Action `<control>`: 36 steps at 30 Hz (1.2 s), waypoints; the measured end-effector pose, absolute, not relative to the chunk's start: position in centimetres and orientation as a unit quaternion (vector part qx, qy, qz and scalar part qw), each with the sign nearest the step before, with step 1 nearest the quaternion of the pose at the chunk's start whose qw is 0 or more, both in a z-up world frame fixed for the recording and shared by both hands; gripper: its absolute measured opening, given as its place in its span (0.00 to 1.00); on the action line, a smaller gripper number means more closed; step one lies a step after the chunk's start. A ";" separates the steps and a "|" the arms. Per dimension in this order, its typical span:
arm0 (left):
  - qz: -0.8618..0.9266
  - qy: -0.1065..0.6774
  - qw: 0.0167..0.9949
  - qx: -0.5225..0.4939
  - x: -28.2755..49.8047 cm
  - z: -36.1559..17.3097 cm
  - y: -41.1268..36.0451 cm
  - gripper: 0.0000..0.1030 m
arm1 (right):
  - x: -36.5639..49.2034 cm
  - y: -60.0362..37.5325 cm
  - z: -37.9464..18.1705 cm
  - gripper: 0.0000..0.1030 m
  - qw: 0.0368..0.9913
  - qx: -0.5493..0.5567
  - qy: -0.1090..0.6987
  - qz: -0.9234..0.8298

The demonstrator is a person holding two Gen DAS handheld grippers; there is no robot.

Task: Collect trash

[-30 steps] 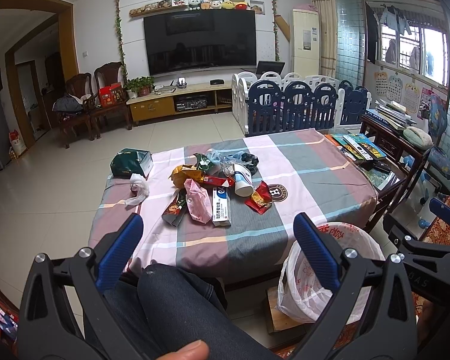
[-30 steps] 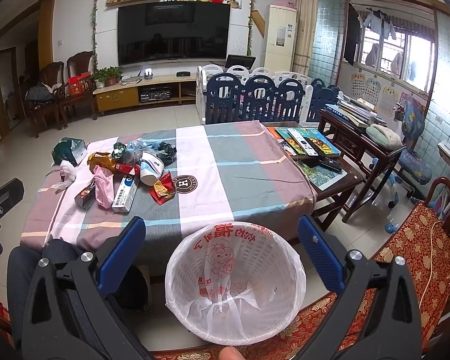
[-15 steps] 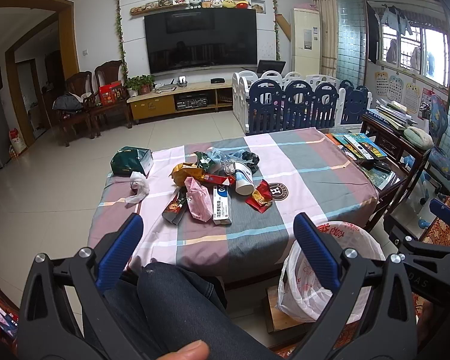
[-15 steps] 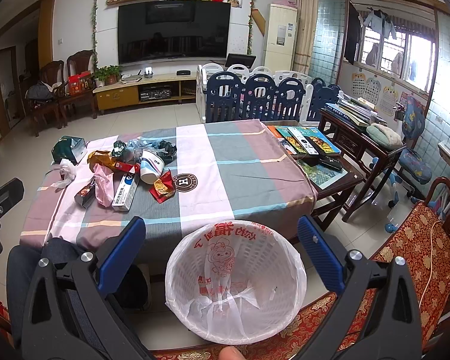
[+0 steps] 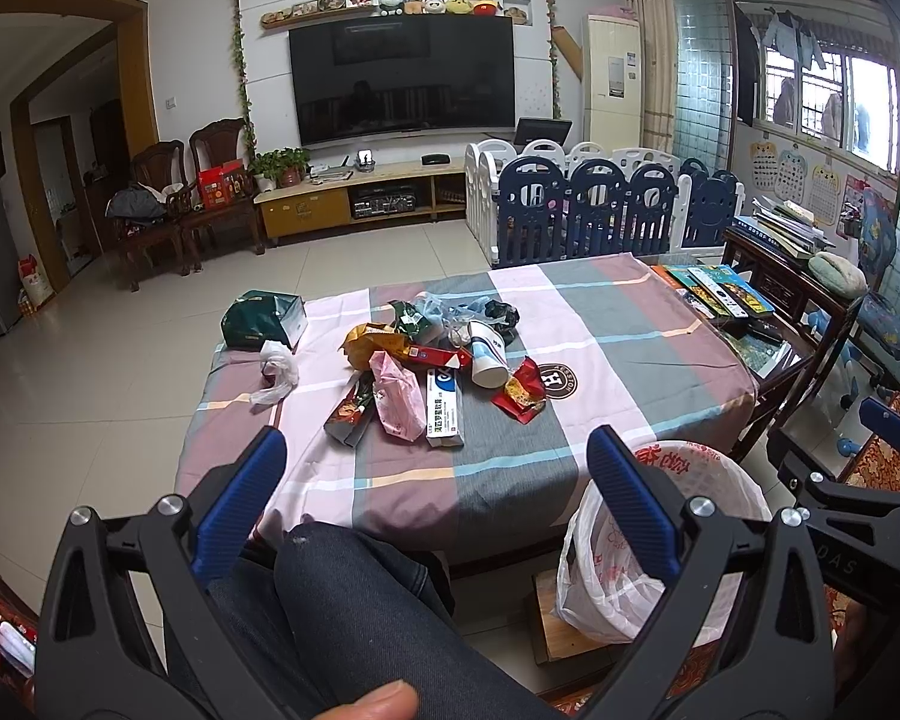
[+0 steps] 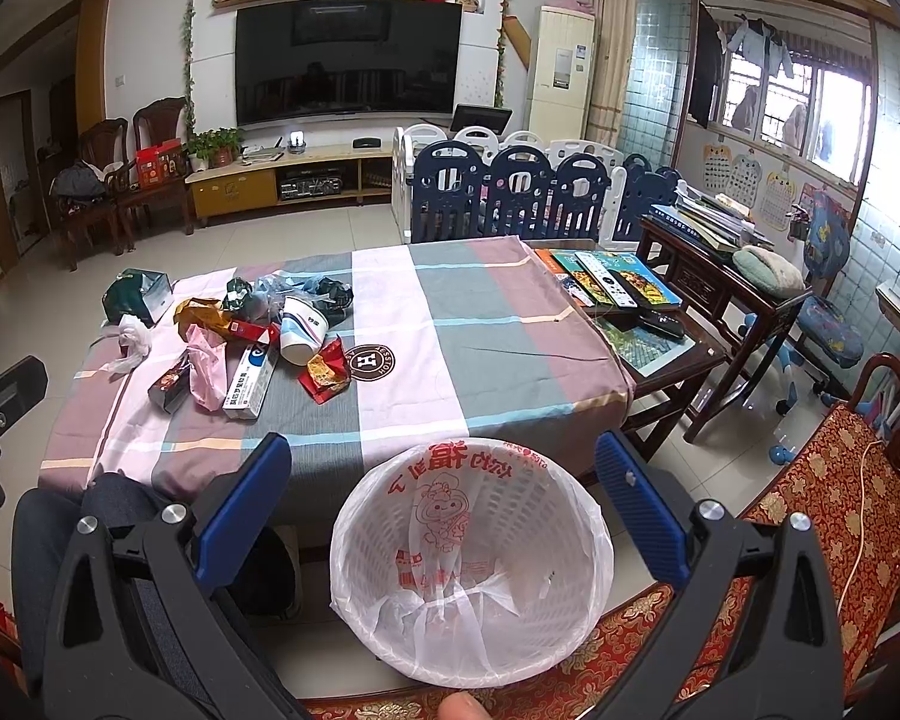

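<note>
A heap of trash lies on the checked tablecloth (image 5: 600,324): a pink bag (image 5: 397,396), a white medicine box (image 5: 444,407), a paper cup (image 5: 487,353), a red wrapper (image 5: 523,391), a yellow wrapper (image 5: 371,341) and a crumpled white bag (image 5: 277,369). The same pile appears in the right wrist view, with the cup (image 6: 303,330) and box (image 6: 251,379). A white bin (image 6: 471,558) lined with a printed bag stands on the floor before the table, empty. My left gripper (image 5: 435,462) is open, short of the table. My right gripper (image 6: 444,462) hangs open over the bin.
A green tissue box (image 5: 264,319) sits at the table's far left corner. Books (image 6: 612,279) lie on a dark side table to the right. A person's knee in dark trousers (image 5: 354,588) is below my left gripper. A red patterned cushion (image 6: 834,498) lies right of the bin.
Both views have barely shifted. Nothing on the table has moved and both grippers stay open.
</note>
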State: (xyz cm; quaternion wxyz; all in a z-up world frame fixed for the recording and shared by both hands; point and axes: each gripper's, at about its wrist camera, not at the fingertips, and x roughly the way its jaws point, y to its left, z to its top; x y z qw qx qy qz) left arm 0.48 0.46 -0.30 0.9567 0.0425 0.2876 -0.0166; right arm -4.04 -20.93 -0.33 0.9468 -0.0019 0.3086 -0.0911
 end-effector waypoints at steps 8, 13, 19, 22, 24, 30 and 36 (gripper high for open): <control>-0.017 0.289 0.956 0.042 0.5 -0.3 0.5 0.97 | -4.0 -20.9 -0.3 0.97 0.947 -0.002 0.309 -0.091; -0.017 0.289 0.956 0.042 0.5 -0.4 0.5 0.97 | -3.9 -21.0 -0.2 0.97 0.947 -0.002 0.309 -0.091; -0.016 0.289 0.956 0.042 0.5 -0.4 0.5 0.97 | -3.9 -21.0 -0.2 0.97 0.947 -0.002 0.308 -0.092; -0.016 0.289 0.956 0.042 0.5 -0.4 0.4 0.97 | -3.9 -21.0 -0.1 0.97 0.947 -0.002 0.308 -0.092; -0.017 0.290 0.956 0.042 0.5 -0.5 0.4 0.97 | -3.9 -21.0 -0.3 0.97 0.947 -0.002 0.308 -0.092; -0.016 0.299 0.953 0.043 0.8 -1.4 0.5 0.97 | -3.9 -21.0 -0.4 0.97 0.948 0.001 0.305 -0.091; -0.033 0.328 0.944 0.007 3.3 -3.8 2.0 0.97 | -3.1 -21.2 -1.5 0.97 0.946 0.006 0.309 -0.095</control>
